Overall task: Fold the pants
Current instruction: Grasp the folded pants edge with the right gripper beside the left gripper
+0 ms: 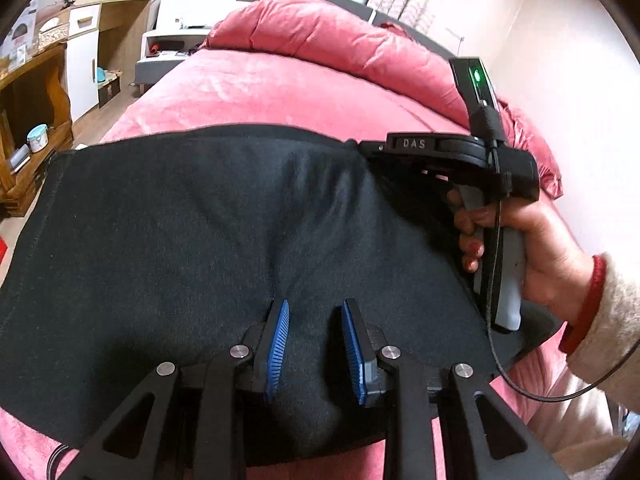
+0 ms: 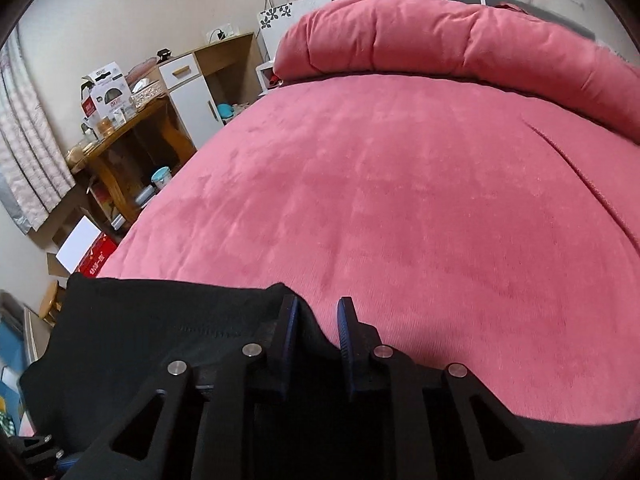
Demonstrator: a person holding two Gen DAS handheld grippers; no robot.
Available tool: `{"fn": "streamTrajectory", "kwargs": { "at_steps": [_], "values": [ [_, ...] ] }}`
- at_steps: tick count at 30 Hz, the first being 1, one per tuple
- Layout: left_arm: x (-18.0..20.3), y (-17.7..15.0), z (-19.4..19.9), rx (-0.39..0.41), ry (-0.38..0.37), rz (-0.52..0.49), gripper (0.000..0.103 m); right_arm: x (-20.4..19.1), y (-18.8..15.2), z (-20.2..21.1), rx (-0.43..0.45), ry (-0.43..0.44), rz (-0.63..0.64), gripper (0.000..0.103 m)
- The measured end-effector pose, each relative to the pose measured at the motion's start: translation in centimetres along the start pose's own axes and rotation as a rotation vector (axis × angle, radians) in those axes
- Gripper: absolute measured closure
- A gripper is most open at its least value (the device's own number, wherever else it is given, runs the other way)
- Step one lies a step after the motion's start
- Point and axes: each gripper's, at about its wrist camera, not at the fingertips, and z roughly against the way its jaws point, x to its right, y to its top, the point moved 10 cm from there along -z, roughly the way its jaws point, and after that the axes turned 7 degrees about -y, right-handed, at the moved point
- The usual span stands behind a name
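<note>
Left wrist view: the black pants (image 1: 180, 232) are being shown spread across the pink bed cover (image 1: 260, 92), folded into a broad dark panel with a stitched hem at the left. The left gripper (image 1: 316, 344) is being held low over the near part of the cloth, its blue ribbed pads (image 1: 278, 344) standing apart with nothing pinched between them. At the far right corner of the panel the right gripper (image 1: 366, 148) is being held by a hand (image 1: 532, 248) with red nails; creases are being drawn in the cloth toward that corner, so a pull there is being judged likely. The fabric is appearing matte, soft and knit-like, the cover plush.

Right wrist view: the right gripper (image 2: 318, 320) is being seen with a peak of the pants (image 2: 160, 340) bunched against its left finger, the cloth edge running through the gap. The jaws are standing a little apart, and whether the cloth is being pinched cannot be told. The rolled pink duvet (image 2: 440, 36) is lying at the far end of the bed cover (image 2: 400, 180).

A fold is being judged as in progress. For the next move, a firm hold on both near corners is being called for, then an even carry across.
</note>
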Motion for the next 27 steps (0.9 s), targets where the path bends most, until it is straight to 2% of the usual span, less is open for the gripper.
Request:
{"fn": "streamTrajectory", "kwargs": {
  "at_steps": [3,5,7,10,12,15,18,21,22,24,27],
  "values": [
    [0.5,0.8,1.4,0.076,-0.057,0.006,0.076,0.3,0.5,3.8,0.055,-0.004,-0.041,0.078],
    [0.7,1.6,2.4,0.140,-0.059,-0.005,0.076,0.5,0.2,7.3,0.117,-0.018,-0.044,0.075],
    [0.5,1.8,2.8,0.167,-0.051,-0.006,0.074,0.5,-1.3,9.0,0.110,-0.045,-0.022,0.075],
    [-0.7,1.4,2.0,0.131,-0.004,0.012,0.073,0.9,-5.1,10.5,0.053,-0.080,-0.013,0.075],
    [-2.1,0.5,0.8,0.066,0.076,0.031,0.073,1.5,-6.9,10.8,0.033,-0.110,-0.011,0.075],
    [-2.5,0.3,0.8,0.055,0.074,0.038,0.073,3.1,-10.2,10.2,-0.046,-0.134,-0.051,0.075],
    [-2.6,0.3,1.0,0.058,0.065,0.036,0.072,3.3,-9.8,11.6,-0.021,-0.106,-0.069,0.075],
    [-2.8,1.3,1.9,0.101,0.044,0.059,0.072,4.1,-9.3,14.2,0.030,-0.087,-0.092,0.073],
    [-2.6,1.3,2.2,0.113,0.039,0.062,0.072,5.3,-9.3,15.5,0.047,-0.094,-0.122,0.071],
    [-2.6,1.7,2.7,0.137,0.027,0.074,0.071,7.7,-9.7,17.0,0.063,-0.111,-0.193,0.061],
    [-2.5,1.7,2.6,0.132,0.034,0.075,0.068,14.0,-11.6,20.0,0.056,-0.221,-0.322,0.057]
  ]
}}
